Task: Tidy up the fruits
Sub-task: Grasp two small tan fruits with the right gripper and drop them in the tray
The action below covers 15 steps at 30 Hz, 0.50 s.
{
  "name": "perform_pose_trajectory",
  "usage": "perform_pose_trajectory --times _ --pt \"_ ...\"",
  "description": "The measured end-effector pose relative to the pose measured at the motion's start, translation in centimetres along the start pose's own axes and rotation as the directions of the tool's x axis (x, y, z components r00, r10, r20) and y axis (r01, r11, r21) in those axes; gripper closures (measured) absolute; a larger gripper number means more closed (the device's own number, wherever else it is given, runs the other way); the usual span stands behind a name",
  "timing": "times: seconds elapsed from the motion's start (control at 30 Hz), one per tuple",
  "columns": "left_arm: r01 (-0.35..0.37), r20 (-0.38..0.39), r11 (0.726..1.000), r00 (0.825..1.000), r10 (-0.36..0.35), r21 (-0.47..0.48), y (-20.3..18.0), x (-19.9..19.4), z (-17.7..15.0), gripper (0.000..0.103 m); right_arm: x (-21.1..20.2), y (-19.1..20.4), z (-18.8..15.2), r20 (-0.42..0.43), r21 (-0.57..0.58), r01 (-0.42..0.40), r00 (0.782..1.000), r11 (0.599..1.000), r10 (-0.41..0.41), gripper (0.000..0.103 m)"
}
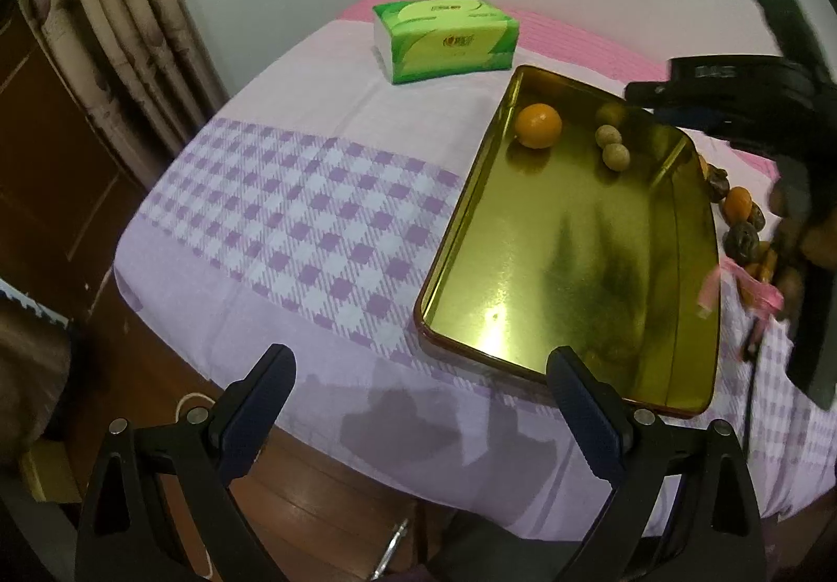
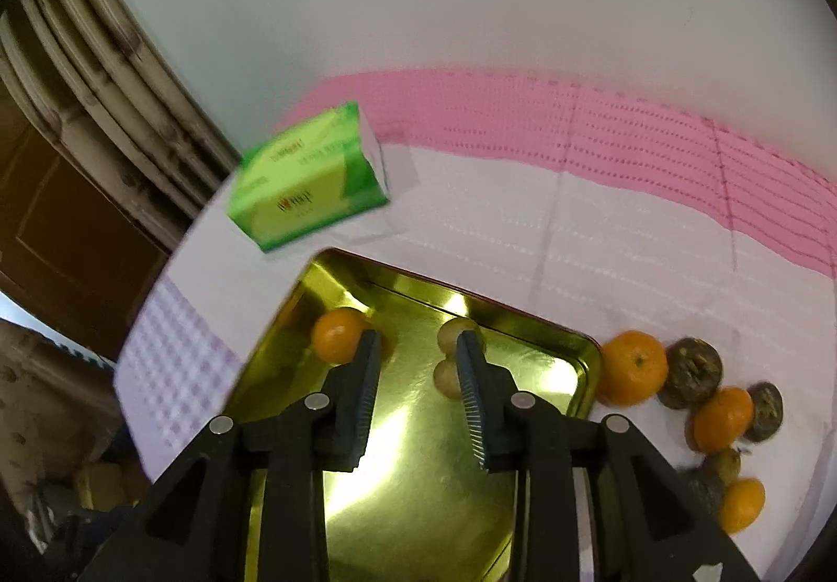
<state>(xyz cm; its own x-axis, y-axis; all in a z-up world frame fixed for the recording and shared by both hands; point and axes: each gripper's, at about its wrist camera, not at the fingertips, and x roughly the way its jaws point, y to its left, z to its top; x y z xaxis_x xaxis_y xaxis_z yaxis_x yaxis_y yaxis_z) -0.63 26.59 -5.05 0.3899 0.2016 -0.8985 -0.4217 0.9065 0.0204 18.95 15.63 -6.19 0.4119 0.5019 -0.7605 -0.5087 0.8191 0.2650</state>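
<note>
Hovering over the shiny gold metal tray (image 2: 528,320), the right gripper (image 2: 418,346) stands parted and empty; small tan-green round fruits (image 1: 612,148) lie near its far edge. Next: fetch an orange mandarin (image 2: 633,367) beside the tray's far right corner.

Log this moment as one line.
left hand-held gripper: open, empty | right hand-held gripper: open, empty | shiny gold metal tray: one orange tangerine

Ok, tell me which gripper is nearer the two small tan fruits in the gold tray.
Right. The right gripper hovers directly over the tan fruits at the gold tray's far end; the left gripper hangs back by its near edge, well short.
</note>
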Motion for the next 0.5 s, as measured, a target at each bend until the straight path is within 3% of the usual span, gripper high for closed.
perform_pose_trajectory --times 0.27,0.5 --pt "-0.013 0.055 0.998 0.998 0.010 0.059 -1.4 -1.6 -0.5 0.007 -8.1 -1.5 -5.5 0.132 -0.009 0.025 0.991 1.000 -0.024 0.061" --pt "-0.023 0.125 0.993 0.992 0.008 0.118 -3.3 -3.4 -1.1 0.007 -13.9 -4.6 -11.8 0.159 0.008 0.145 0.977 0.989 -0.144 0.050"
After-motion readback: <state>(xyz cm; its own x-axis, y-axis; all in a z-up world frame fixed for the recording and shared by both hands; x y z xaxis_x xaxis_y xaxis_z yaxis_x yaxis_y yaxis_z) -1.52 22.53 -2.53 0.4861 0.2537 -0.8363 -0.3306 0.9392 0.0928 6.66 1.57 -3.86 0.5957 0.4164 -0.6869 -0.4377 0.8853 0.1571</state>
